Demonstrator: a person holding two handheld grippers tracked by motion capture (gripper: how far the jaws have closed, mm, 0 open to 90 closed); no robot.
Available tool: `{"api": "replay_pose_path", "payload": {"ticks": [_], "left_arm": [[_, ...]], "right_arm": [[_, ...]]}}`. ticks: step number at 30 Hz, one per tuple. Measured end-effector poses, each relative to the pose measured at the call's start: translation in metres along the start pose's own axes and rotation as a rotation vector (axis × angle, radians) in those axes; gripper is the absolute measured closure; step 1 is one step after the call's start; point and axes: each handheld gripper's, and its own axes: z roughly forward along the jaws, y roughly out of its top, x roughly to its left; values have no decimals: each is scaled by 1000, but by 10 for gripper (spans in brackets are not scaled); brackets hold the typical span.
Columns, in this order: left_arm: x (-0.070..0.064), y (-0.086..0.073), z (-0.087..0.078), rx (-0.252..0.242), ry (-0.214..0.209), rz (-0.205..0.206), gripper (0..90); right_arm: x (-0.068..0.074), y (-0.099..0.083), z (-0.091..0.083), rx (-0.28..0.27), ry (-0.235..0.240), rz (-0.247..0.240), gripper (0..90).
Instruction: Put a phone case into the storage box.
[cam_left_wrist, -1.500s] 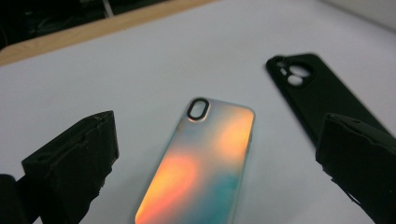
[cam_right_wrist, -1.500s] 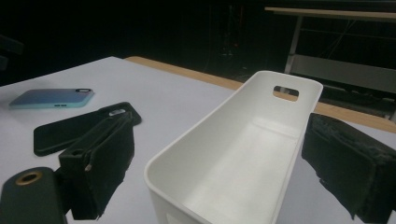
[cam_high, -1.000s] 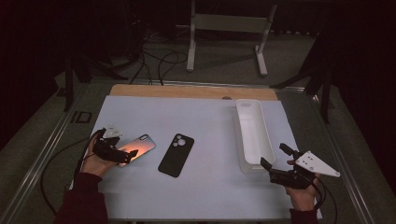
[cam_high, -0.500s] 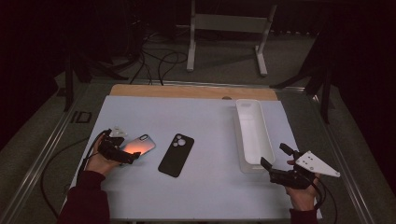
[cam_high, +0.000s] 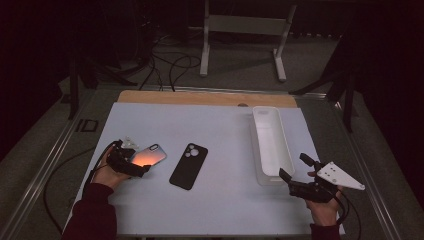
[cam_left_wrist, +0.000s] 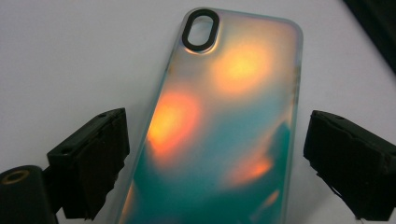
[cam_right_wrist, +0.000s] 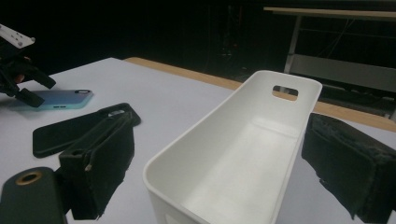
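Iridescent plastic, glowing orange and teal: a phone case with a black oval camera ring (cam_high: 148, 155) lying flat on the pale grey tabletop (cam_high: 225, 130) toward the left in the high view, its near end reached by the left gripper (cam_high: 139, 169), held in a hand (cam_high: 107, 175) with a dark red sleeve. Just beside it to the right, apart from it, a matte black phone case with a round-lens camera cutout (cam_high: 188, 166), also flat. Farther right, a long white plastic bin with a slot handle (cam_high: 270, 142), open side up, running away from the near edge. Close to the bin's near right corner, the right gripper (cam_high: 295, 172) with its grey three-cornered plate, fingers spread wide and holding nothing. Beyond the tabletop, a strip of bare wood (cam_high: 200, 97) along the far edge. Next, the left gripper view: iridescent phone case (cam_left_wrist: 224, 121) lying lengthwise between the two black fingers (cam_left_wrist: 93, 158), camera ring at the far end, fingers spread wider than the case, a gap visible on the right side, contact on the left side not clear enough to tell. Nothing clamped. Last, the right gripper view: white bin (cam_right_wrist: 233, 158) straight ahead between widely parted fingers (cam_right_wrist: 100, 163), empty inside, slot handle at the far end; to the left, black phone case (cam_right_wrist: 79, 126) on the tabletop, and beyond it the iridescent phone case (cam_right_wrist: 65, 99) with the left gripper (cam_right_wrist: 28, 88) at its end.
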Motion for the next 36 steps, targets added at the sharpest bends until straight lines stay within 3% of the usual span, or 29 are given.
{"api": "replay_pose_path", "payload": {"ticks": [6, 10, 23, 31, 36], "left_arm": [[0, -2, 4, -1, -6, -24, 123], [-1, -3, 7, 23, 5, -3, 106], [2, -1, 8, 52, -17, -28, 121], [2, -1, 5, 36, -15, -71, 164], [-2, 2, 0, 3, -6, -71, 167]], "right_arm": [[0, 0, 0, -1, -3, 3, 90], [-1, 1, -1, -7, -4, 5, 90], [0, 1, 0, -6, -1, 5, 91], [1, 1, 1, -3, 1, 4, 90], [0, 1, 0, -12, -1, 13, 91]]}}
